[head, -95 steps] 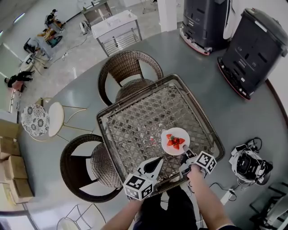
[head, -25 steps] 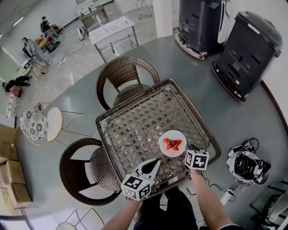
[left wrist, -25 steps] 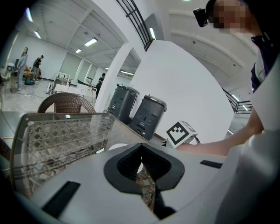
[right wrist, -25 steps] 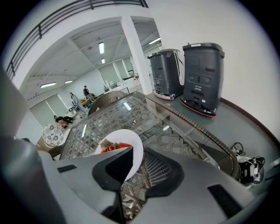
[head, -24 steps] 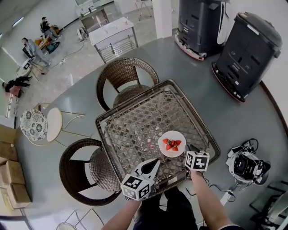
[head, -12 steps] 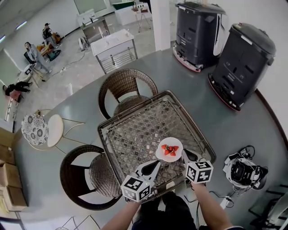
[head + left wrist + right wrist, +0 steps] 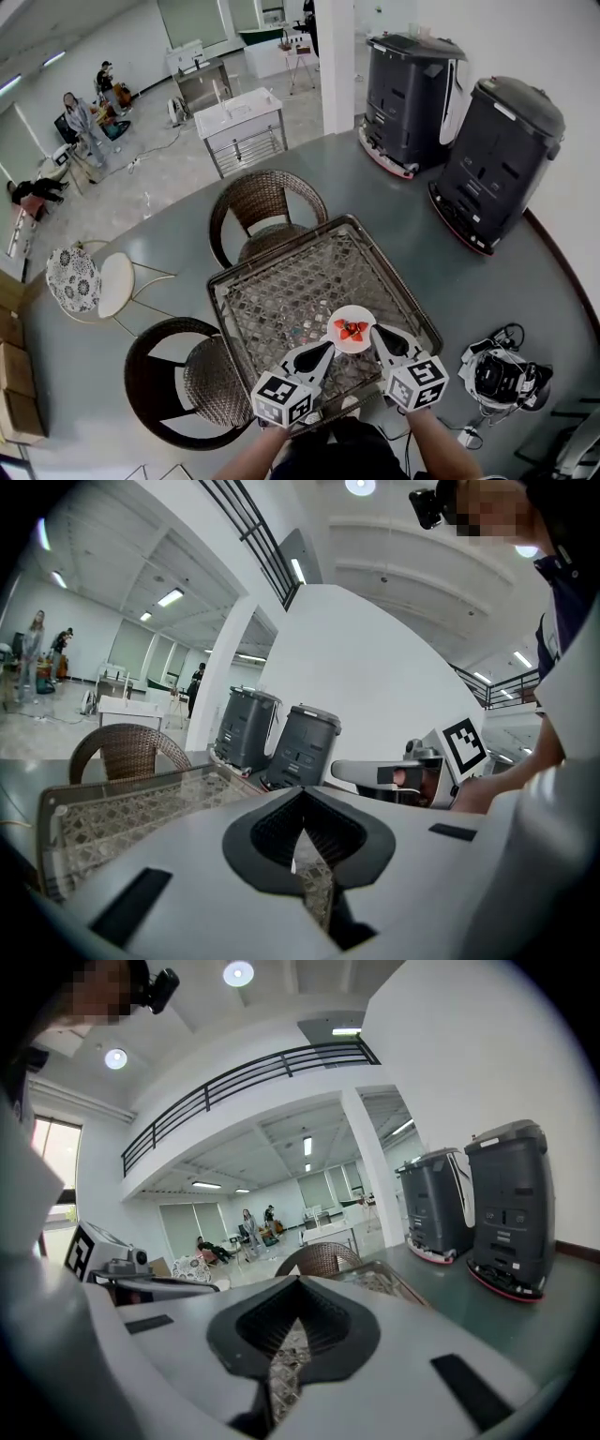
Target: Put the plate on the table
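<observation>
A small white plate [image 7: 350, 330] with red strawberry pieces rests on the glass-topped wicker table [image 7: 281, 281], near its front edge. My right gripper [image 7: 377, 332] sits just right of the plate, shut and holding nothing. My left gripper [image 7: 326, 348] lies at the plate's front left, also shut and empty. In the left gripper view the left gripper [image 7: 300, 794] points across the table toward the right gripper [image 7: 394, 772]. In the right gripper view the right gripper [image 7: 298, 1283] has its jaws together over the wicker pattern. The plate is hidden in both gripper views.
Two brown wicker chairs [image 7: 267, 202] [image 7: 178, 375] stand at the table's far and left sides. Two tall black machines [image 7: 408, 61] [image 7: 497, 155] stand at the back right. A device with cables [image 7: 497, 375] lies on the floor to the right. A white patterned chair [image 7: 89, 281] is at left.
My right gripper has drawn back a little from the plate's edge toward me. The plate stays on the table. The head view has tilted up.
</observation>
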Demonstrator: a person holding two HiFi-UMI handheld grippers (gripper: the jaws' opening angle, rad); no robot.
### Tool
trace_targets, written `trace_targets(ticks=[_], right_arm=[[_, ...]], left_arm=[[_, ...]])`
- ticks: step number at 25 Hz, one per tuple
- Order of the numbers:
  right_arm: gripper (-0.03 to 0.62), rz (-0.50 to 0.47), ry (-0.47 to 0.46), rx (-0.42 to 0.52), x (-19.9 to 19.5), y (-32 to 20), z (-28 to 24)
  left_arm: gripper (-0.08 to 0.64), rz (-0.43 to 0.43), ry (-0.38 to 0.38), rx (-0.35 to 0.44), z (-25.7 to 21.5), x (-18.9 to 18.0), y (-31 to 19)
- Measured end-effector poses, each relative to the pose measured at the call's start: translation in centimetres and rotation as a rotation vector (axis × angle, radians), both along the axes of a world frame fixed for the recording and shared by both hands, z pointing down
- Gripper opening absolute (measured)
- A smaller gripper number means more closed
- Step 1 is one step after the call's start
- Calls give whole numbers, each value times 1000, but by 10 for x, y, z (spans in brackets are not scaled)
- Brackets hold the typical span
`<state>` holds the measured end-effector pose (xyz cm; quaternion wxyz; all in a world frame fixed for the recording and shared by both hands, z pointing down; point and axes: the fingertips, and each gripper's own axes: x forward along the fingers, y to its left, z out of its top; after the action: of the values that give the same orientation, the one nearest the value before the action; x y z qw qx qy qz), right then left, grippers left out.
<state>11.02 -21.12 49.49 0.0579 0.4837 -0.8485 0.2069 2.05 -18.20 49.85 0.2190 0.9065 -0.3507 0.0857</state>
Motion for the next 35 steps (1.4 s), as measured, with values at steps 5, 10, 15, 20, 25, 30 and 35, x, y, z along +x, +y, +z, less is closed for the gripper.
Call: trace_targets(ticks=[5, 10, 15, 20, 25, 30, 35], right_arm=[[6, -22, -17, 75, -9, 6, -26], [6, -26, -21, 108, -16, 9, -36], [5, -22, -25, 114, -17, 10, -35], [5, -25, -23, 117, -20, 13, -37], [5, -21, -25, 117, -19, 12, -40], [5, -19, -30, 116, -16, 13, -40], [5, -17, -31, 118, -18, 14, -36]], left_arm=[[5, 12, -15, 21, -11, 1, 1], [6, 14, -6, 28, -17, 1, 1], [6, 10, -5, 29, -19, 2, 3], [5, 7, -7, 29, -22, 1, 6], [5, 6, -4, 32, -24, 3, 6], [5, 5, -3, 30, -25, 4, 8], [5, 3, 3, 36, -23, 3, 8]])
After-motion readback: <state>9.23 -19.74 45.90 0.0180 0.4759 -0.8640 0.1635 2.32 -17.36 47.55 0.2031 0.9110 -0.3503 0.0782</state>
